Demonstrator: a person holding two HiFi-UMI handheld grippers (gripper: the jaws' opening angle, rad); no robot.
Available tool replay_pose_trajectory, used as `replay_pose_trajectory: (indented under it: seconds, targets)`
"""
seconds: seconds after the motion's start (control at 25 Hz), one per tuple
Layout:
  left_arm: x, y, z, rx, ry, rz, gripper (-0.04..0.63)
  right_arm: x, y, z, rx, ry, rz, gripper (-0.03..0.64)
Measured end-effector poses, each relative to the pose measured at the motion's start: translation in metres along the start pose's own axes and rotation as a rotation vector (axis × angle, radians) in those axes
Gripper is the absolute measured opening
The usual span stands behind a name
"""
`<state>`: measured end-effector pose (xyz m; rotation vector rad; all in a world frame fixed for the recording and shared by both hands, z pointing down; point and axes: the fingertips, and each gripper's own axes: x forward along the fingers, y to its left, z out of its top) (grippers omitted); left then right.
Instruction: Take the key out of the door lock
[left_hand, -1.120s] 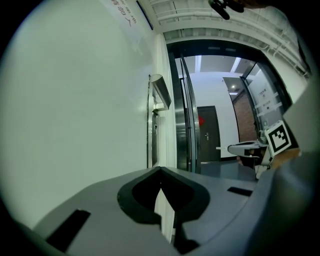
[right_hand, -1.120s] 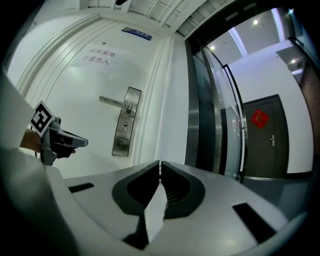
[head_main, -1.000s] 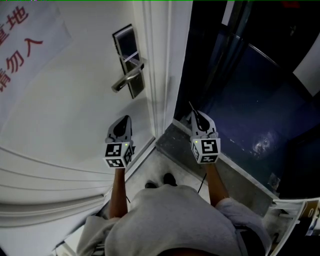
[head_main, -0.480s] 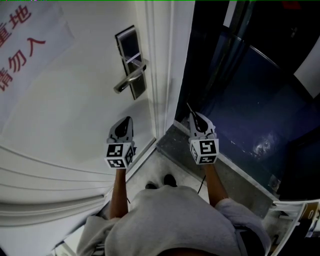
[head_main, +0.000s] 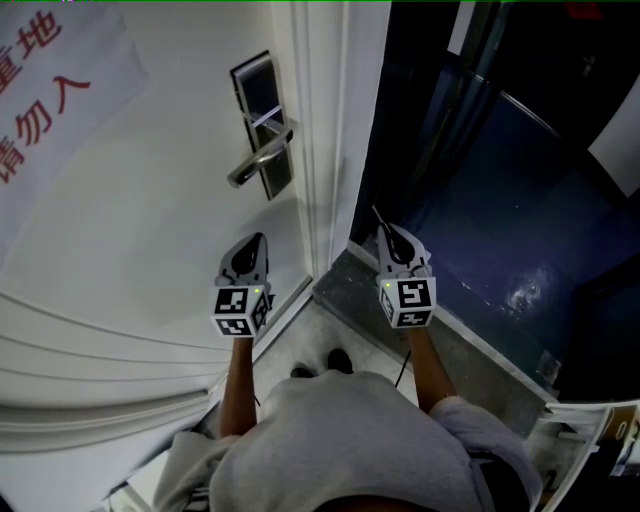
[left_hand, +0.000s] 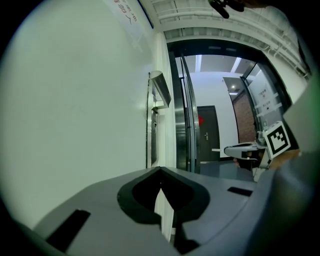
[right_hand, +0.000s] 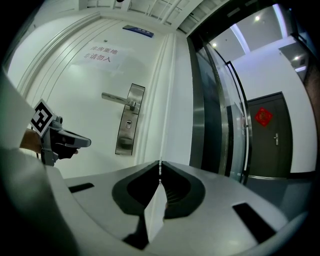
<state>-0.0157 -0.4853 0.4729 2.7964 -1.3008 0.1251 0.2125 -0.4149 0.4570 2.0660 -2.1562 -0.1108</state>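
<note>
Two claws, both closed. We see the right gripper (head_main: 390, 238) pinching a thin dark metal key (head_main: 377, 216) that pokes past its tips, well clear of the silver lever-handle lock plate (head_main: 262, 130) on the white door (head_main: 150, 210). Left gripper (head_main: 250, 245) has jaws together, empty, near the door.

The left gripper (head_main: 254, 240) has a matt grey plastic shell. Ahead of it, the door (head_main: 150, 220) is smooth white paint with a soft sheen. The lever handle (head_main: 257, 162) and lock plate (head_main: 272, 183) are brushed metal, satin rather than mirror-bright. Up and left of that gripper, a paper sign (head_main: 50, 90) lies flat and matt. Beyond the right gripper (head_main: 386, 232), the dark floor (head_main: 500, 250) is glossy and catches light. Behind both, the sweatshirt (head_main: 350, 440) is soft grey cloth.
</note>
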Motion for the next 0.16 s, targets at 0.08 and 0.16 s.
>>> replay_pose_trajectory:
  seconds: [0.08,0.16]
  targets:
    - [0.0003,0.0015,-0.0002,0.001,0.001,0.001,0.017,0.0006,-0.0003,-0.0007,0.001,0.002,-0.001,0.031]
    - [0.001,0.0031,-0.0002,0.002,0.002,0.002,0.017,0.0018,-0.0008,-0.0013,0.001,0.003,-0.002,0.031]
